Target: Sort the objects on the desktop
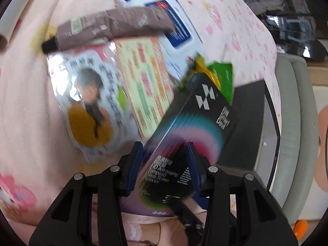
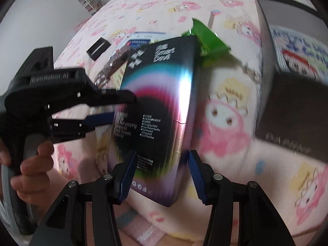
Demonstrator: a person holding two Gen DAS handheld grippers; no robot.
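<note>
Right gripper [image 2: 161,173] straddles the screen-protector box's [image 2: 157,106] lower end, pads not visibly pressing — a handover, I'd judge. Left gripper [image 1: 166,164] clamps the box's edge above the pink bedsheet [image 2: 225,164], near a dark open box [image 2: 287,106].

A glossy cardboard box [image 2: 157,110] is catching glare on its smooth face. Soft matt printed cloth [image 2: 225,123] is covering the bed. A shiny plastic packet [image 1: 90,102] is reflecting light. The hand-held gripper [image 2: 162,176] is showing matt black plastic.
</note>
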